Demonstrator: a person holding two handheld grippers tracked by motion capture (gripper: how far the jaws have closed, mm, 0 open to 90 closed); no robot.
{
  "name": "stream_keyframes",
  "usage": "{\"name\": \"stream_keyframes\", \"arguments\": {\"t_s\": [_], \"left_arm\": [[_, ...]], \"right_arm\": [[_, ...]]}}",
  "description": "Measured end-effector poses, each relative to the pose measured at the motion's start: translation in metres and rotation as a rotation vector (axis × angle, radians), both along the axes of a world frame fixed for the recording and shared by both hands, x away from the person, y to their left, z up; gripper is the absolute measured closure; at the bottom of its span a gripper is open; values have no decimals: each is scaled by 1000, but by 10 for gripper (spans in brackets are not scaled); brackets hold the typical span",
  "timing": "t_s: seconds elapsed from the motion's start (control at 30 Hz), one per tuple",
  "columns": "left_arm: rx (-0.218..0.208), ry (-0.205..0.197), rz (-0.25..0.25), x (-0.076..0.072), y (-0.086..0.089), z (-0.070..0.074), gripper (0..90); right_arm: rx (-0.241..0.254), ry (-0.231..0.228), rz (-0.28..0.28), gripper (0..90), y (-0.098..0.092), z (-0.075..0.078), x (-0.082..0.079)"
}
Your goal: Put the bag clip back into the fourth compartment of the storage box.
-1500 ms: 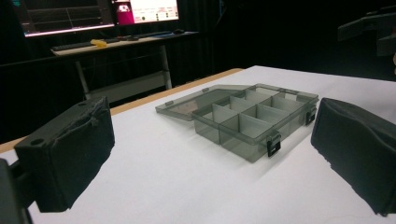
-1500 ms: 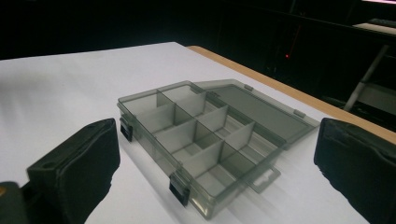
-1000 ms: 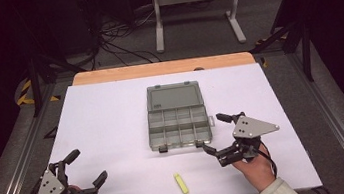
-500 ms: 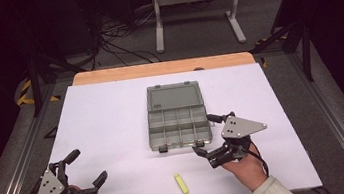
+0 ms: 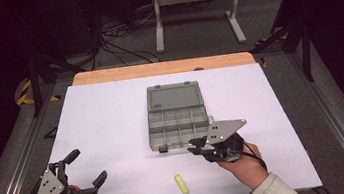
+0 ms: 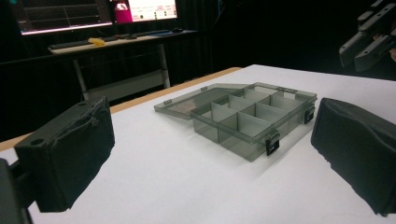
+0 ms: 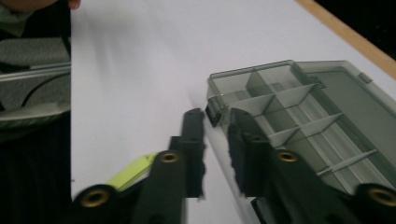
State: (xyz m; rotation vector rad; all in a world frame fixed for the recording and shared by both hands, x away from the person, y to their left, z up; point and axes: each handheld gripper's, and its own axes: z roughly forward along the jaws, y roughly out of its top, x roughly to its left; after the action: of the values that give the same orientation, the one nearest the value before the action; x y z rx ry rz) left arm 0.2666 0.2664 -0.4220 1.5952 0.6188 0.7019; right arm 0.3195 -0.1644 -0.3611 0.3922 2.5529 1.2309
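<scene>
A grey see-through compartment box [image 5: 179, 125] lies mid-table with its lid [image 5: 174, 98] folded flat behind it; its cells look empty. My right gripper [image 5: 191, 146] is at the box's front right edge. In the right gripper view, my right gripper [image 7: 215, 116] has its jaws drawn nearly together, a thin gap left, with nothing between them and the tips beside the box's black latch [image 7: 212, 109]. A small yellow-green piece [image 5: 181, 183] lies near the front edge, also under the right gripper [image 7: 133, 172]. My left gripper [image 5: 88, 165] is open at the front left, facing the box [image 6: 254, 119].
A wooden strip [image 5: 161, 68] borders the table's far edge, with a metal stand [image 5: 195, 3] and cables on the floor beyond. The right gripper [image 6: 369, 37] hangs at the upper right of the left gripper view. Bare white table [image 5: 107, 120] spreads left of the box.
The right gripper has moved left toward the box's front edge and its jaws have closed from wide apart to nearly together. The left gripper has stayed still.
</scene>
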Motion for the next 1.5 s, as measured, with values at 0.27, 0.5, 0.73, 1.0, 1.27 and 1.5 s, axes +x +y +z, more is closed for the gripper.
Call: {"name": "stream_keyframes", "arguments": {"t_s": [0.27,0.5,0.73,1.0,1.27,1.5], "left_arm": [[3,1,-2,0,0,0,2],[2,2,-1,0,0,0,2],[3,4,-2,0,0,0,2],[4,6,-4,0,0,0,3],[12,3,-5,0,0,0,4],[11,6,-6,0,0,0,4]], "right_arm": [[-109,57,54,900,17,5,-1],[-203,116,124,900,31,4,0],[-280,157,157,900,44,-2,0],[-397,228,212,900,58,-17,-2],[-354,207,228,900,59,-22,-4],[-335,227,241,900,64,-35,-10]]}}
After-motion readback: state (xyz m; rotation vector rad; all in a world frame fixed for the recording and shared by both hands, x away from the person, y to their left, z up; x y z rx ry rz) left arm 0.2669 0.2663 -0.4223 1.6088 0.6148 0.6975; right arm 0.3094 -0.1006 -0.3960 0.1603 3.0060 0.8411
